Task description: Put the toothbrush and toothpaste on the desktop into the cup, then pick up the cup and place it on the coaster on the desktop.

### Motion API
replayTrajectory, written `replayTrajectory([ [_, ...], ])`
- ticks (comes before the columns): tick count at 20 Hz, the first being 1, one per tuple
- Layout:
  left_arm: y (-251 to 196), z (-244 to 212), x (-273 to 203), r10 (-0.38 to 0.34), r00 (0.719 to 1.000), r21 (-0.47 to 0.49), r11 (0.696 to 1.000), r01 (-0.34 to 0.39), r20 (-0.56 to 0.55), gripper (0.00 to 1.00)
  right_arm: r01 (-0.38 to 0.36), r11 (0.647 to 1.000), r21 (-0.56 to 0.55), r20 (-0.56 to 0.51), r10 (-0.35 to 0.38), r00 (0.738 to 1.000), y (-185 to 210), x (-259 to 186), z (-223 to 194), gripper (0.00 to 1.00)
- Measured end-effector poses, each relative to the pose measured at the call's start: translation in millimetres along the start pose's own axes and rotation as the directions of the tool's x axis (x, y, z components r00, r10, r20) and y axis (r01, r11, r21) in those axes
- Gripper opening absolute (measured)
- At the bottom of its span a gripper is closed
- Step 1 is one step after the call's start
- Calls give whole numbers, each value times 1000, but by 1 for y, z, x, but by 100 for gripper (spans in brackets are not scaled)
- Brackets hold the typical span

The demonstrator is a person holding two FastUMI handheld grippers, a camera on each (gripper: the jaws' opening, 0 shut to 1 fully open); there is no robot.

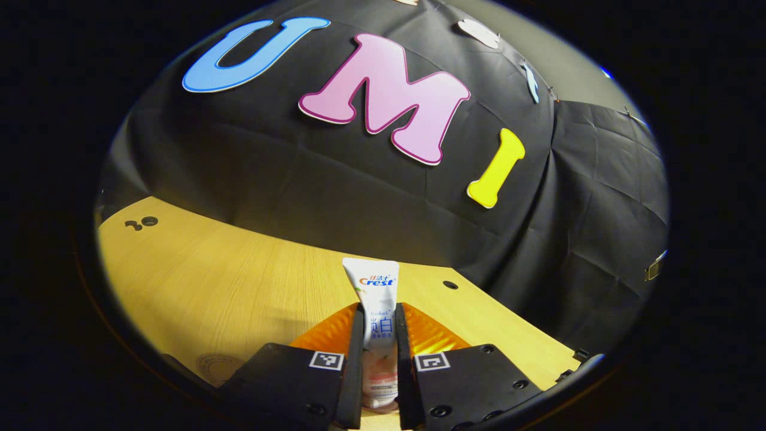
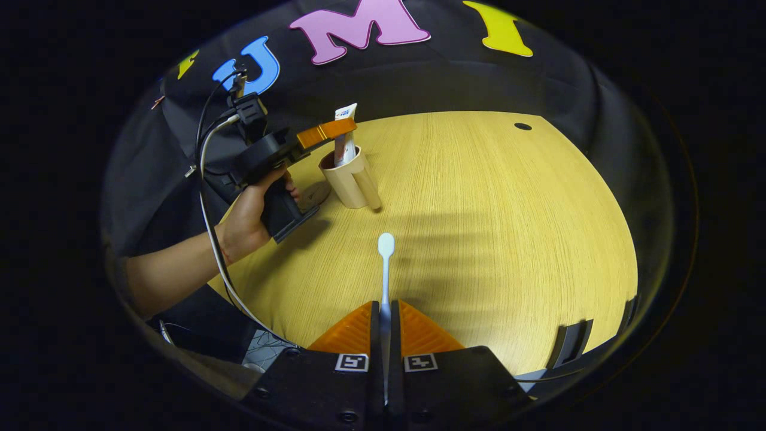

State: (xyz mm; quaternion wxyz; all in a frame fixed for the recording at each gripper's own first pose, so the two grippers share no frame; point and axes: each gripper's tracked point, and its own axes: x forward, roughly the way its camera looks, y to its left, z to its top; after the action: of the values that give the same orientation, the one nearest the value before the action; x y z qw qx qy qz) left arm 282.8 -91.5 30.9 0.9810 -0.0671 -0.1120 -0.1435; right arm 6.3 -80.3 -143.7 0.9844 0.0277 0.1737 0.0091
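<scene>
A pale wood worktop [image 2: 479, 197] is lying before a black cloth wall [image 1: 335, 179]. The left gripper [image 1: 379, 335] is clamping the toothpaste [image 1: 374, 299] over the cup [image 2: 350, 179]. The right gripper [image 2: 385, 326] is pinching the toothbrush [image 2: 385, 263].

A pale wooden desktop [image 2: 491, 209] with small dark holes [image 2: 522, 126] meets the black cloth wall [image 1: 335, 179] behind it.

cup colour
Beige outside, dark brown inside cup; right gripper view shows it best.

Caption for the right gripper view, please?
Right gripper holds toothbrush; left gripper lowers toothpaste into cup.
</scene>
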Motion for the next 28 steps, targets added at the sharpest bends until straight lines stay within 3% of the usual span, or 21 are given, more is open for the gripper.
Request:
replayTrajectory([
  [2, 2, -13, -5, 4, 999, -43, 999, -6, -50, 31, 4, 1000, 3, 5, -4, 1000, 0, 0, 4, 6],
  [3, 2, -18, -9, 5, 997, -60, 998, -10, -71, 42, 9, 1000, -1, 8, -9, 1000, -2, 0, 6, 7],
  [4, 1, -15, -15, 2, 998, -64, 998, -6, -55, 38, 17, 1000, -7, 10, -16, 1000, -3, -1, 9, 7],
  [7, -2, -14, -23, -20, 997, -85, 996, 13, -74, 42, 29, 1000, -3, 24, -29, 999, -3, -2, 12, 7],
  [8, -3, -13, -24, -29, 996, -90, 996, 21, -85, 48, 33, 999, 0, 30, -33, 999, -3, -3, 14, 7],
  [9, -2, -12, -26, -31, 995, -92, 995, 22, -94, 62, 35, 999, 4, 38, -35, 999, -1, -4, 17, 7],
  [10, 0, -11, -29, -27, 994, -91, 996, 18, -103, 59, 33, 999, 12, 48, -33, 998, 0, -5, 20, 7],
  [12, 4, -8, -38, -22, 993, -86, 996, 12, -115, 66, 28, 999, 34, 68, -31, 997, 4, -2, 31, 7],
  [20, 4, 19, -97, -48, 990, -23, 999, 45, -129, 77, -15, 997, 75, 178, 1, 984, 39, -3, 82, 6],
  [28, 19, 15, -197, -5, 980, 3, 1000, 6, -197, 80, -108, 985, 132, 326, 60, 944, 61, 15, 161, 7],
])
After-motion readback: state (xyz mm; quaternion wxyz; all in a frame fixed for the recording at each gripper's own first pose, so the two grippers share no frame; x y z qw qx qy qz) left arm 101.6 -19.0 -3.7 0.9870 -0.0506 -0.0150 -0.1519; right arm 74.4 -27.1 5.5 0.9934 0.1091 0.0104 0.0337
